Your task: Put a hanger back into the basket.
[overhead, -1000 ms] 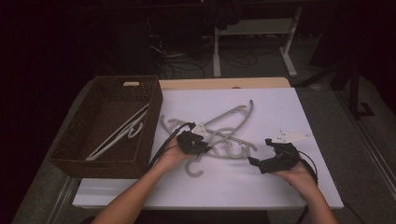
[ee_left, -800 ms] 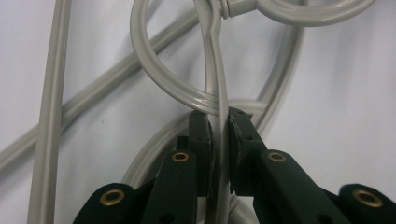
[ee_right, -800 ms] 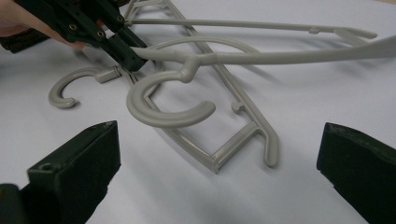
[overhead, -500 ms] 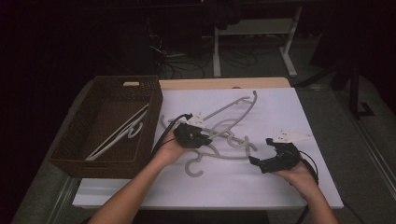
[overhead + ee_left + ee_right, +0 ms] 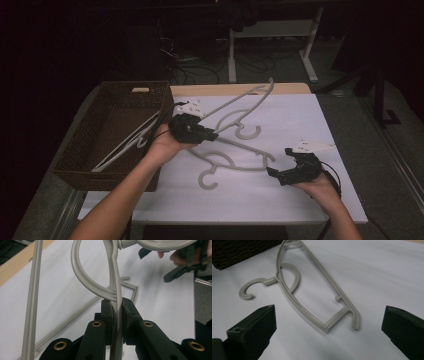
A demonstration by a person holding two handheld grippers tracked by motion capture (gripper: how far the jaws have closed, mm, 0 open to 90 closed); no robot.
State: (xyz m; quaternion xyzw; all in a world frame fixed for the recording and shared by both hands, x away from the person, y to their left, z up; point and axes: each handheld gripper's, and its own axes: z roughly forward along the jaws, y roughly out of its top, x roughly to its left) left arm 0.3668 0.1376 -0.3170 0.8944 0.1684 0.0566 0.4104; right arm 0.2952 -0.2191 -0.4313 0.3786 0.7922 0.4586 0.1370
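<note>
Hangers are being cleared off the desk into the basket (image 5: pixel 75 170), or so it looks: at the far left the brown wicker basket sits at the desk's left edge with a pale hanger (image 5: pixel 125 145) or two already lying slantwise inside. Just right of it the left tongs (image 5: pixel 212 135) are clamped on a grey hanger (image 5: pixel 247 97), which is lifted off the surface and tilts up and away toward the desk's far edge; the left gripper view shows both pads squeezed on a thin bar of it (image 5: pixel 117 315) where a curved loop joins. The step in hand, I judge, is carrying this one over to the basket, which calls for swinging it left over the rim and easing the grip only once its long arm clears the wall. Below it a second hanger (image 5: pixel 235 162) lies flat on the white sheet (image 5: pixel 300 120), hook toward the person. Farther right the right tongs (image 5: pixel 274 172) rest near that hanger's end, spread wide and holding nothing; the right gripper view looks straight at it (image 5: pixel 317 297). A wooden strip (image 5: pixel 210 90) edges the desk's far side. Beyond, the room is dark, with white desk legs (image 5: pixel 232 50) and cables (image 5: pixel 250 60) on the floor.
</note>
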